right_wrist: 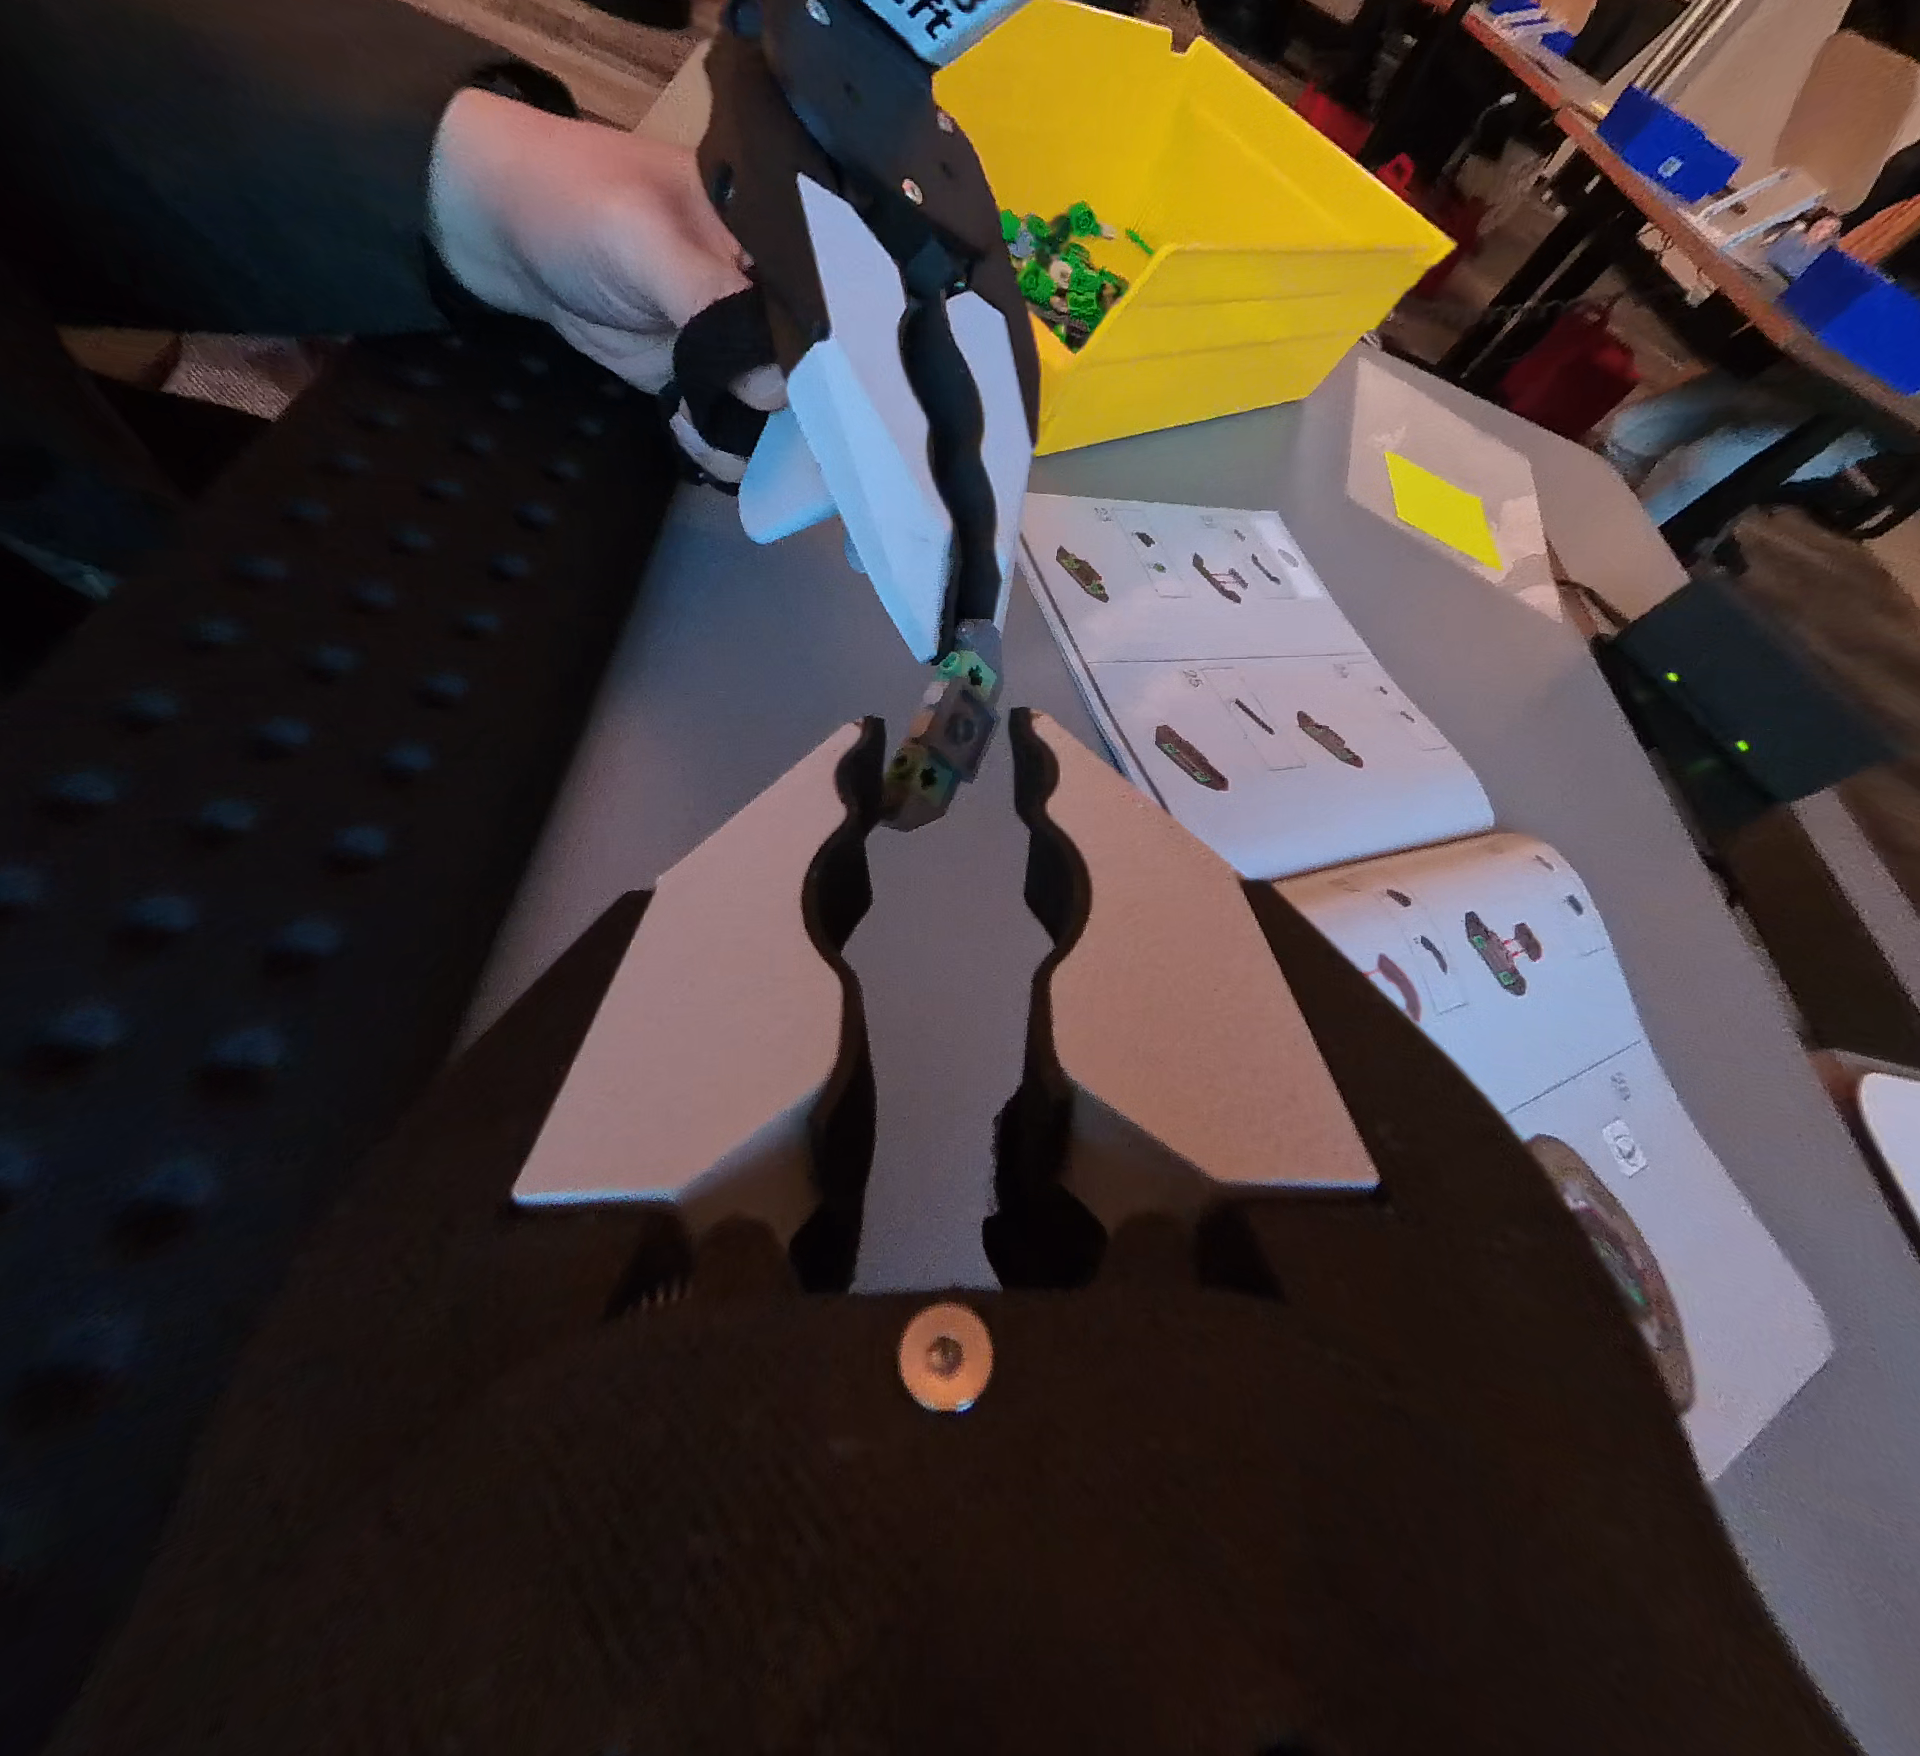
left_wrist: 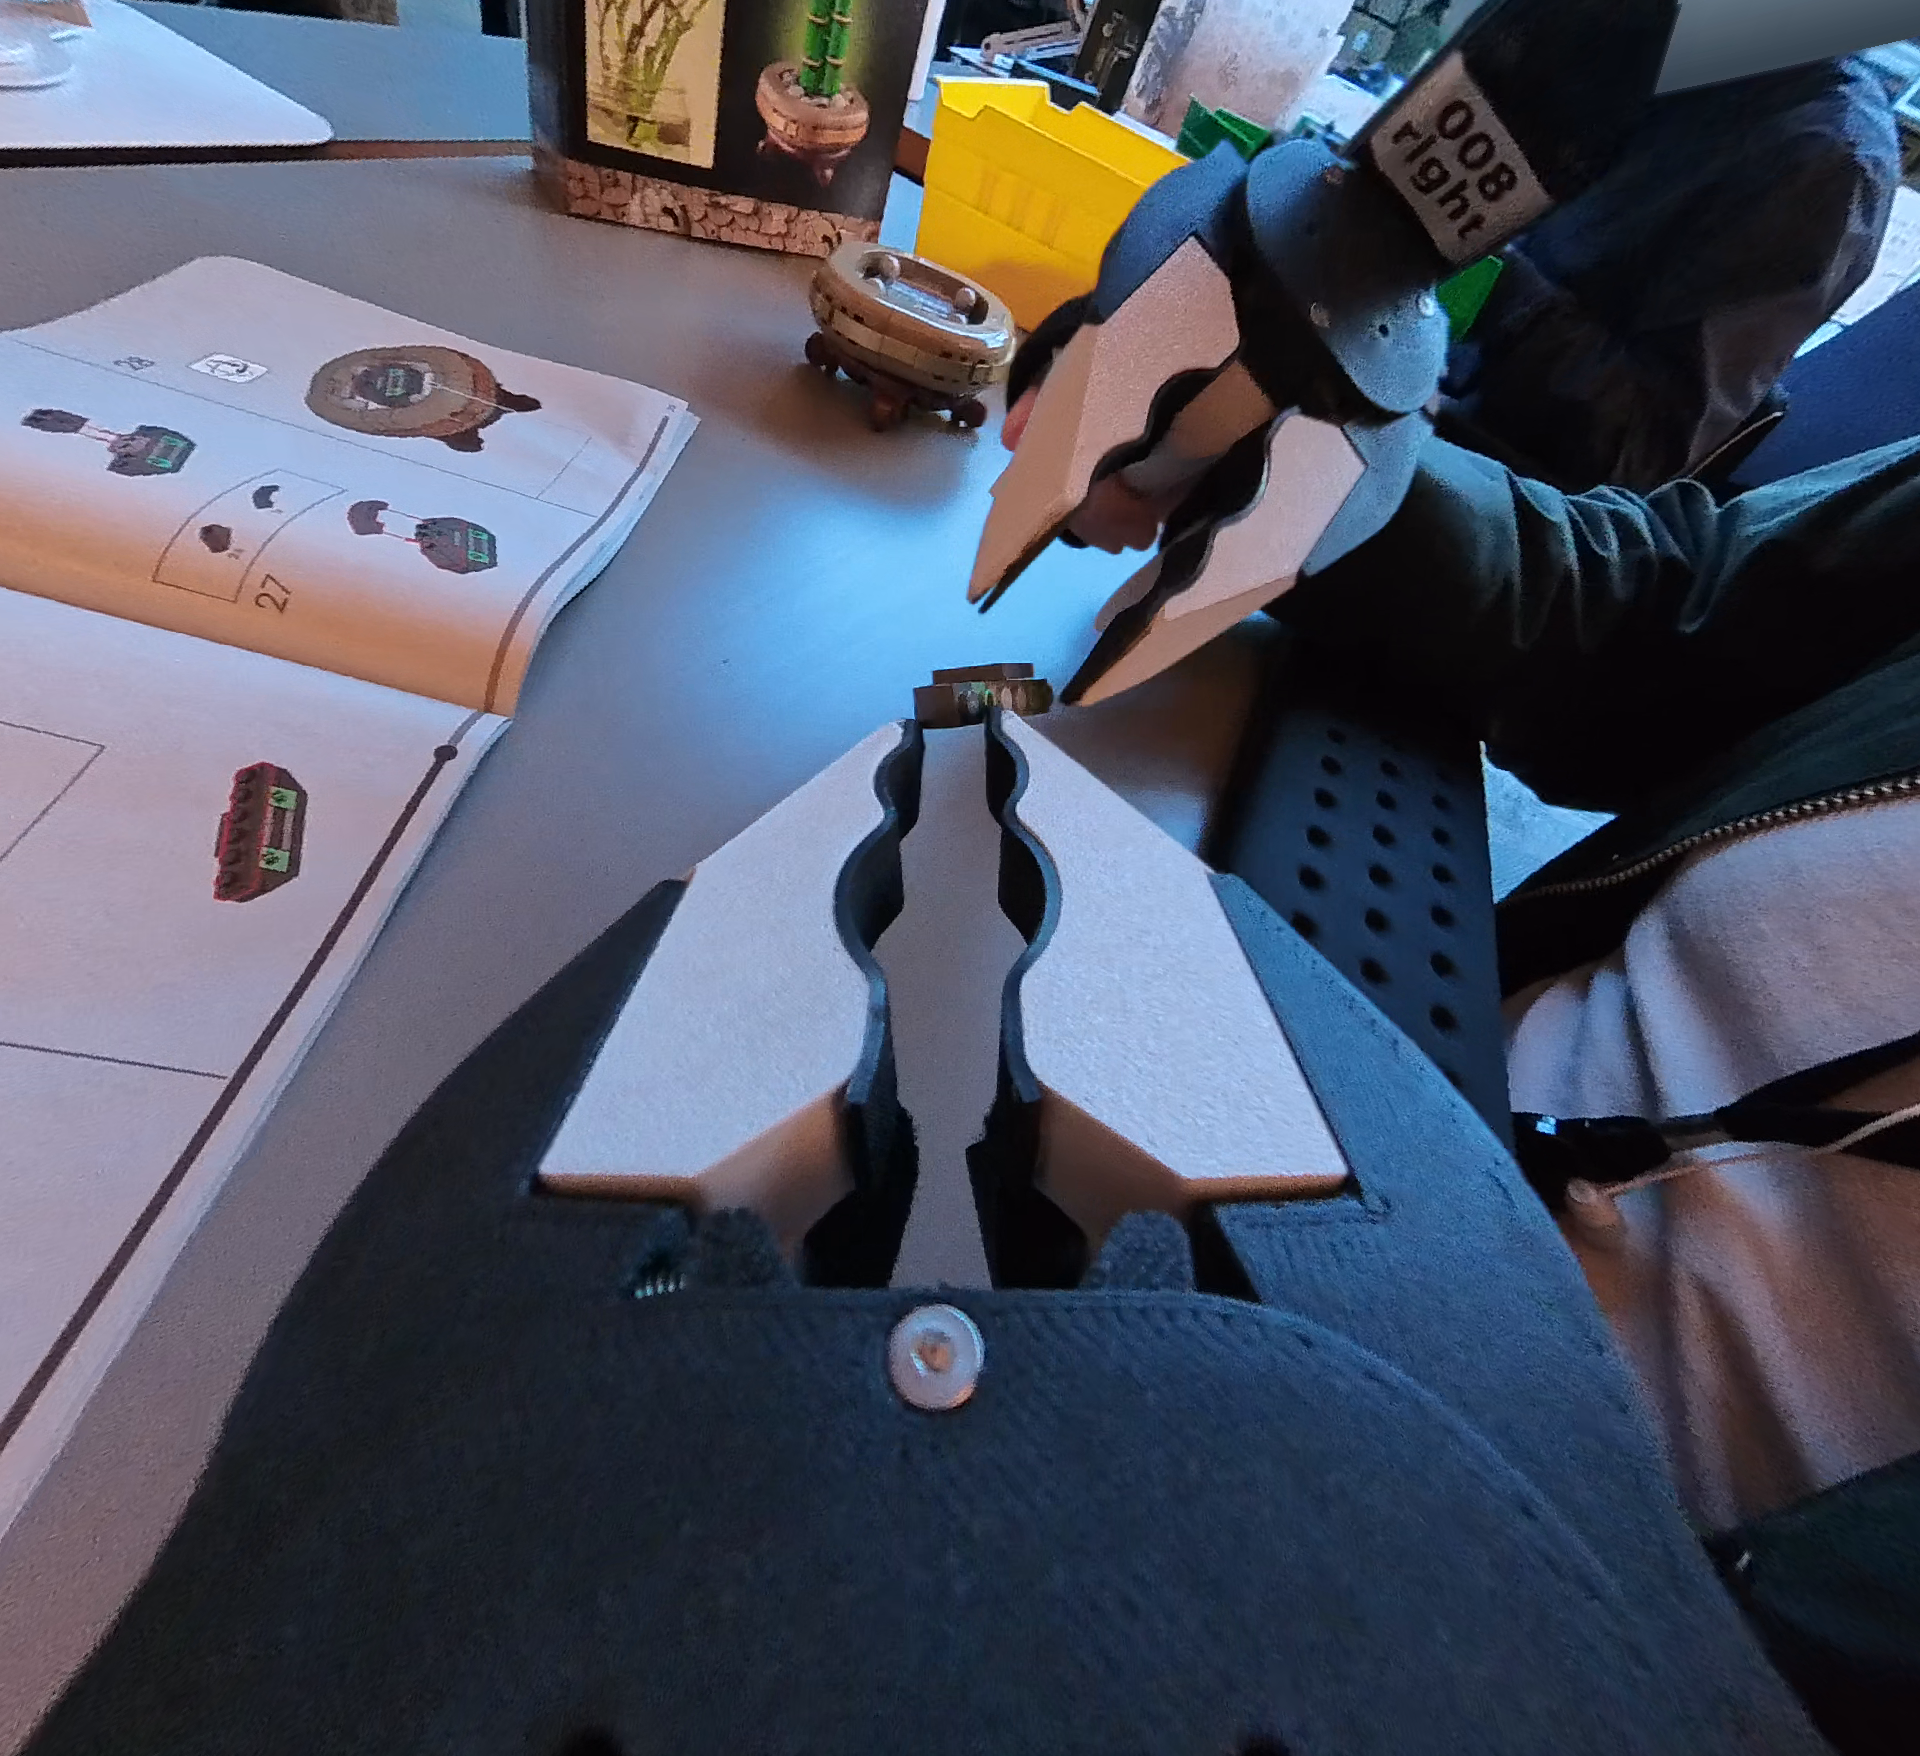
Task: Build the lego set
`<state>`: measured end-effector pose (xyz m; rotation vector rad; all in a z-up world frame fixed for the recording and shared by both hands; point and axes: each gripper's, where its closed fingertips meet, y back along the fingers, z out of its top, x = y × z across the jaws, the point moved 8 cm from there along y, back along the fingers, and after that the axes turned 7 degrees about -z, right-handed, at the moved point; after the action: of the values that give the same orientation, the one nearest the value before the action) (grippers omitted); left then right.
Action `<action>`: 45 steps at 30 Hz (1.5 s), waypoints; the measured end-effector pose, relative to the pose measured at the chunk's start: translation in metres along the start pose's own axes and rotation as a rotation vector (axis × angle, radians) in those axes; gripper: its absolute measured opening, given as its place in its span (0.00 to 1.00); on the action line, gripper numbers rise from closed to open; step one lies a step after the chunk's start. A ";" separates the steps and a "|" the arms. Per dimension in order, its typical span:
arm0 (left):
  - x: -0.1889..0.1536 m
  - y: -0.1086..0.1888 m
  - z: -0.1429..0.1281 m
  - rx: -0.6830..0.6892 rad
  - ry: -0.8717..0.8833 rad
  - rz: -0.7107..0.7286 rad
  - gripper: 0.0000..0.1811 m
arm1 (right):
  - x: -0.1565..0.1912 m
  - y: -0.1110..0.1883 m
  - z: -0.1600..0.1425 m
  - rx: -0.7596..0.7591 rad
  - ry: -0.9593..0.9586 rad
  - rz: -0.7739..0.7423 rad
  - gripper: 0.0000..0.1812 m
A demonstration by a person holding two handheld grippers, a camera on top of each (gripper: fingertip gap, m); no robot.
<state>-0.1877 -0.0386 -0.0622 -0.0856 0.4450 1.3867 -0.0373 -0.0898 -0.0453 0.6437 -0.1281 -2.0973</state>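
a grey table (left_wrist: 727,563) carries an open instruction booklet (left_wrist: 260,563), a yellow bin (right_wrist: 1247,179) of green pieces, a dark set box (left_wrist: 727,23) standing upright, and a round tan pot assembly (left_wrist: 909,335) on small brown feet just in front of the box. a person's sleeve (left_wrist: 1610,584) and a black perforated chair (left_wrist: 1371,875) crowd the table edge by the grippers.

the left gripper (left_wrist: 954,719) is clamped at its very tips on a small brown lego piece (right_wrist: 940,750) with green studs, held above the table. the right gripper (right_wrist: 940,730) has its jaws apart, one tip to either side of the piece; whether they touch it is hard to tell through the blur.

in the right wrist view the piece's long axis runs on from the left gripper's tips, towards the camera.
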 end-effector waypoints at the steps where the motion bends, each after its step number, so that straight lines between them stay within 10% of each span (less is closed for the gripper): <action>1: -0.001 -0.001 0.000 0.005 -0.005 -0.010 0.06 | 0.002 -0.001 0.000 0.005 0.007 0.003 0.13; 17: -0.009 -0.008 -0.005 0.093 -0.110 0.001 0.05 | 0.006 -0.017 -0.023 0.133 -0.330 0.232 0.14; 45: -0.005 -0.004 -0.003 0.055 -0.099 0.035 0.09 | -0.001 -0.013 -0.020 0.131 -0.316 0.172 0.09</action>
<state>-0.1849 -0.0453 -0.0641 0.0360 0.4036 1.4054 -0.0364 -0.0782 -0.0665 0.3586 -0.4848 -2.0200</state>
